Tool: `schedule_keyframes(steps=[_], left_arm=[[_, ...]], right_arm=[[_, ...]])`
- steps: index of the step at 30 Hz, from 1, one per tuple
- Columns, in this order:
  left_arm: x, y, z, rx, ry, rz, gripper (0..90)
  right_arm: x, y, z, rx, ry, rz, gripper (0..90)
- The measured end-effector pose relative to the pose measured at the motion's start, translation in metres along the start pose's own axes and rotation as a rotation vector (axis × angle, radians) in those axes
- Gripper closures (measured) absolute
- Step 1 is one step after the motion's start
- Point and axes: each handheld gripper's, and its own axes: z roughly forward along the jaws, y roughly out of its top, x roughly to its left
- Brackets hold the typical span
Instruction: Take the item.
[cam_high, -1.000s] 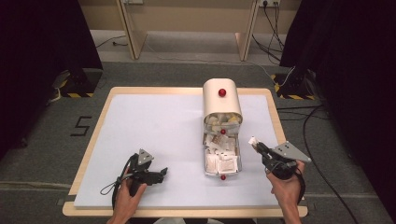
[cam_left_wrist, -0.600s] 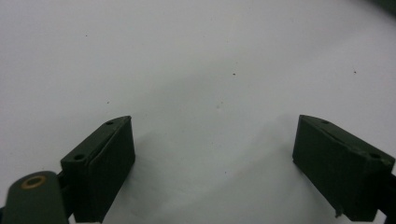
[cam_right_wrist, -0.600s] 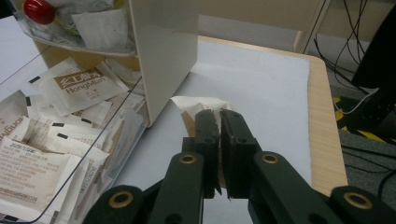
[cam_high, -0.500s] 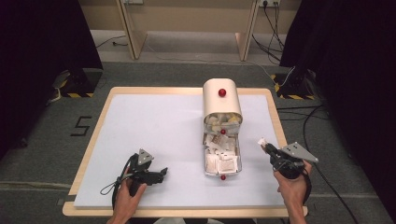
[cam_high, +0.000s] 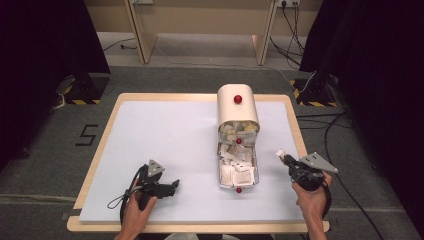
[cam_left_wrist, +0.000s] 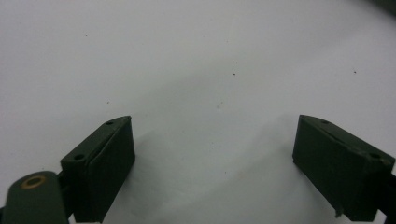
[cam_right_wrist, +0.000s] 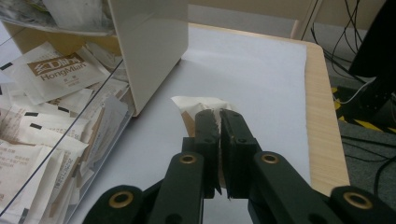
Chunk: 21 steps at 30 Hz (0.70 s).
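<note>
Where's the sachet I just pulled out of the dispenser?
The sachet is pinched in the right gripper, at the table's right edge, just right of the dispenser's open drawer.

The left hand (cam_high: 137, 207) rests low, its black two-jaw left claw (cam_high: 172, 186) with jaws spread wide. The right hand (cam_high: 311, 200) holds the black right claw (cam_high: 282, 156) pointing away from the person, jaws clamped together.

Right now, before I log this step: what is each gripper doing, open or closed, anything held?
Left gripper: open, nothing between its jaws, over the bare table.
Right gripper: closed on a small paper sachet, beside the dispenser box.
</note>
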Motion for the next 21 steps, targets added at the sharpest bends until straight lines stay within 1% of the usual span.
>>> schedule_keyframes(steps=[1, 7, 14, 21], left_arm=[[0.000, 0.000, 0.000, 0.000, 0.000, 0.000, 12.0], [0.000, 0.000, 0.000, 0.001, 0.000, 0.000, 12.0], [0.000, 0.000, 0.000, 0.000, 0.000, 0.000, 12.0], [0.000, 0.000, 0.000, 0.000, 0.000, 0.000, 12.0]], right_arm=[[0.000, -0.001, 0.002, 0.001, 0.002, 0.012, 86.1], [-0.002, -0.003, 0.015, 0.020, -0.010, 0.009, 86.1], [-0.003, -0.006, 0.020, 0.028, -0.015, 0.014, 86.1], [-0.002, -0.008, 0.026, 0.040, -0.011, 0.005, 86.1]])
